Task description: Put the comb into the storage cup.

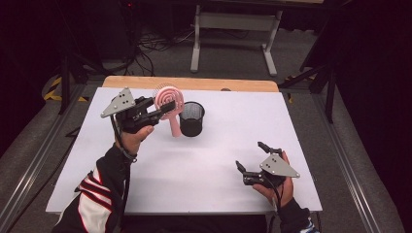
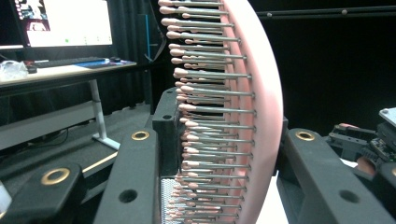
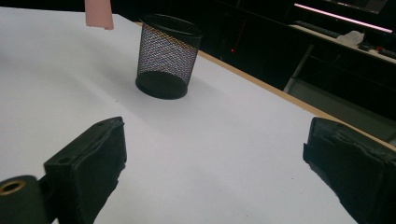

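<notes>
Nearest, the right tongs (image 1: 248, 167) rest low on the white surface (image 1: 214, 160), spread wide with nothing between them. Farther off, the left tongs (image 1: 163, 108) pinch the head of a pink brush (image 1: 168, 103), held in the air with its handle hanging down, just beside a black mesh cup (image 1: 192, 118) that stands upright. The pick-up looks done; what remains, by my reading, is to carry the brush over the cup's rim and lower it in handle first.
</notes>
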Available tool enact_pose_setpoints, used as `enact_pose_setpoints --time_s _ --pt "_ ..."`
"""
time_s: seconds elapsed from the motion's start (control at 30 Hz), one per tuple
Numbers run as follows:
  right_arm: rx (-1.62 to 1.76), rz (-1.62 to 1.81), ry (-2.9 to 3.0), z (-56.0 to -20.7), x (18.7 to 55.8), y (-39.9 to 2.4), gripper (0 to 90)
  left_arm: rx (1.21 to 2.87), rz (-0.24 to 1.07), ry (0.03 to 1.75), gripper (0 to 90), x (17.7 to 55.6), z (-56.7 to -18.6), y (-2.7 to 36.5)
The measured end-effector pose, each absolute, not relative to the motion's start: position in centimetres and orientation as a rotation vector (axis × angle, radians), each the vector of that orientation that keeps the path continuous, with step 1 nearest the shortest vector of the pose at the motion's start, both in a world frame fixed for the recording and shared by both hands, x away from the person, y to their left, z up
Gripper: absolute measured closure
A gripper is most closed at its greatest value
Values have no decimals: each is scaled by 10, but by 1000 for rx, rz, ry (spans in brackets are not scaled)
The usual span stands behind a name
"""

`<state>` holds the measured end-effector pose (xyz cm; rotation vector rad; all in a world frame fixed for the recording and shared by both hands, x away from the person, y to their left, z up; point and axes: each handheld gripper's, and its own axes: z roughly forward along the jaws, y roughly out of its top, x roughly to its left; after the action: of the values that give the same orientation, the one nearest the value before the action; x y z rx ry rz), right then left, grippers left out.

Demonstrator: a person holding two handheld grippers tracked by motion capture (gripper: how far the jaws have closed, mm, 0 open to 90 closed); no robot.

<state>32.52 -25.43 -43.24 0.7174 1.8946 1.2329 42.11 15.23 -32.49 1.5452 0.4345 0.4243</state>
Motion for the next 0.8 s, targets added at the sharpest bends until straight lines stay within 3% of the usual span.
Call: enact_pose_setpoints --time_s 0.8 --pt "719 1226 1891 -431 326 -258 79 1523 418 461 628 445 -316 145"
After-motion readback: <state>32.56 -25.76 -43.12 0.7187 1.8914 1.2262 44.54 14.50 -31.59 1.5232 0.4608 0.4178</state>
